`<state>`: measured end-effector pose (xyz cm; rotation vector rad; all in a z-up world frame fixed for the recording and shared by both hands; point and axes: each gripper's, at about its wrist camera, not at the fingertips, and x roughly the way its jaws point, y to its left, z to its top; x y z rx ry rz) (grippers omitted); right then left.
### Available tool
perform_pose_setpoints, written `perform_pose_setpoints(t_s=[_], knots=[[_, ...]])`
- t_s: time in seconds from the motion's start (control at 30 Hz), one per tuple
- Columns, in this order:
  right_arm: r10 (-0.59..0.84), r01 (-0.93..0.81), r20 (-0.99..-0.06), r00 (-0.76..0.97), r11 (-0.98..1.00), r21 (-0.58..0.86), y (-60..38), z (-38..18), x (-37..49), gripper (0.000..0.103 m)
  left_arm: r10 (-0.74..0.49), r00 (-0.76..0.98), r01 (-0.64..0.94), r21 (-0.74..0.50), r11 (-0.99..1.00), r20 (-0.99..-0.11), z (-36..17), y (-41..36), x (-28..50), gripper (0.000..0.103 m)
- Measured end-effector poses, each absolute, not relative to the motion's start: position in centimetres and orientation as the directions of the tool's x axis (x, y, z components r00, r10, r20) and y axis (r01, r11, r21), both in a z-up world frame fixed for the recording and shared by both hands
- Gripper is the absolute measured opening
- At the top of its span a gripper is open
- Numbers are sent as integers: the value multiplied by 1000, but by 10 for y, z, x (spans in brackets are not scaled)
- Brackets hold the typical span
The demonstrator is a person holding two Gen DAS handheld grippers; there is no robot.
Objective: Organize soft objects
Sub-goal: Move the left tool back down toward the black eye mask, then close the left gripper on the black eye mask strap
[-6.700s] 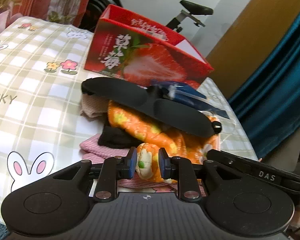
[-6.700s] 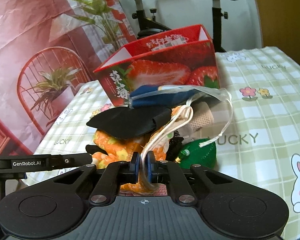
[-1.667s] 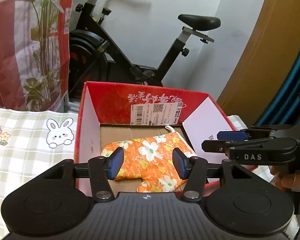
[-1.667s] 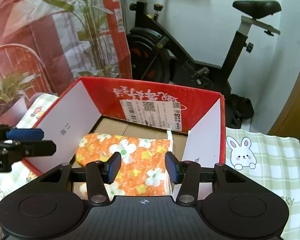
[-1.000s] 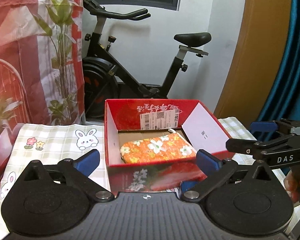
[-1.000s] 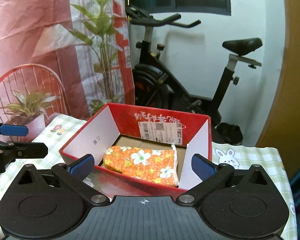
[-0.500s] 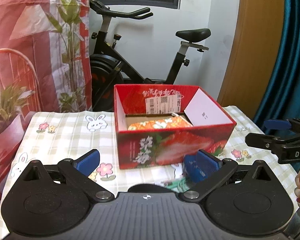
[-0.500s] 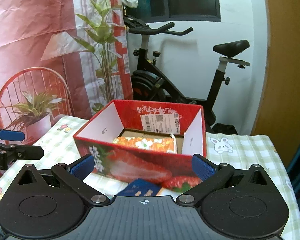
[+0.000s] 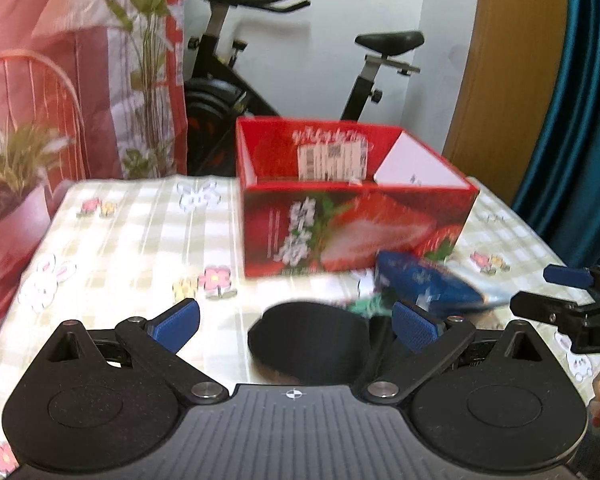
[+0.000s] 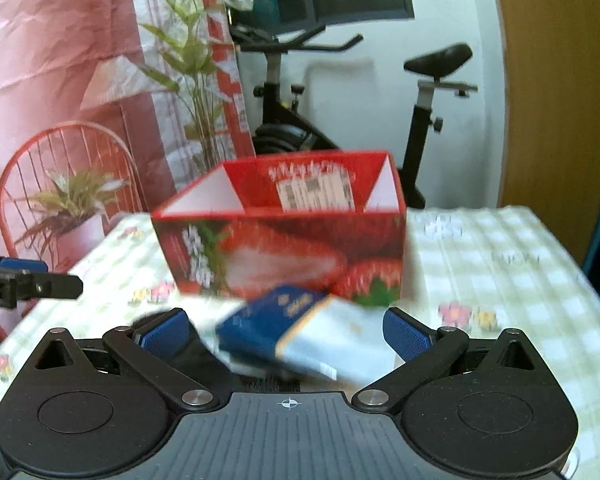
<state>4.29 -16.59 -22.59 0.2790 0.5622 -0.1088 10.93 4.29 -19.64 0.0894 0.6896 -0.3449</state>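
**Two claws empty, pile still waiting before the box**

Both grippers hung wide apart over the table, holding nothing. Left gripper (image 9: 296,326): jaws spread, blue pads well apart, a black item (image 9: 310,342) lying between and below them. Right gripper (image 10: 286,332): jaws likewise spread, a blue pouch (image 10: 276,326) lying in the gap but not touched by either pad.

Progress, as a judgement: the job looked only partly done. The red box (image 9: 356,232) stood open on the checked cloth (image 9: 140,232), behind the pile. From this low angle its floor was hidden, so I could not tell what it held. At least three soft pieces remained outside it, close against its front wall: the black item, the blue pouch, and a scrap of green (image 9: 370,304) tucked between them. More may have lain underneath; blur and the gripper bodies hid the near part of the heap.

Look of the things: black item flat, matte, rounded at the edge, limp on the cloth. Pouch dark blue with pale lettering, part of it clear or whitish, lying tilted on the pile rather than flat. Green piece too smeared to name.

Both views blurred. Next pick probably the pouch, being topmost.
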Motion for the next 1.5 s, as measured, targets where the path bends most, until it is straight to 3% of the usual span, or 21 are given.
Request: perform_pose_setpoints(t_s=[0.13, 0.4, 0.93, 1.07, 1.2, 1.5], knots=[[-23, 179, -564, 825, 958, 223, -158, -244, 39, 102, -285, 687, 339, -53, 939, -668, -213, 50, 113, 102], [56, 101, -574, 817, 966, 238, -144, -247, 41, 80, -312, 651, 336, -106, 936, -692, -234, 52, 126, 95], [132, -49, -710, 691, 990, 136, -103, -275, 56, 77, -316, 627, 331, -124, 936, -712, -246, 55, 122, 95], [120, -5, -705, 699, 987, 162, -116, -275, 58, 64, -323, 620, 335, -131, 933, -715, -249, 54, 127, 95], [96, 44, -702, 705, 983, 179, -132, -276, 60, 53, -342, 594, 293, -200, 935, -728, -263, 56, 150, 95], [89, 35, -704, 704, 987, 159, -133, -280, 65, 51, -397, 586, 225, -329, 917, -706, -281, 54, 193, 92]])
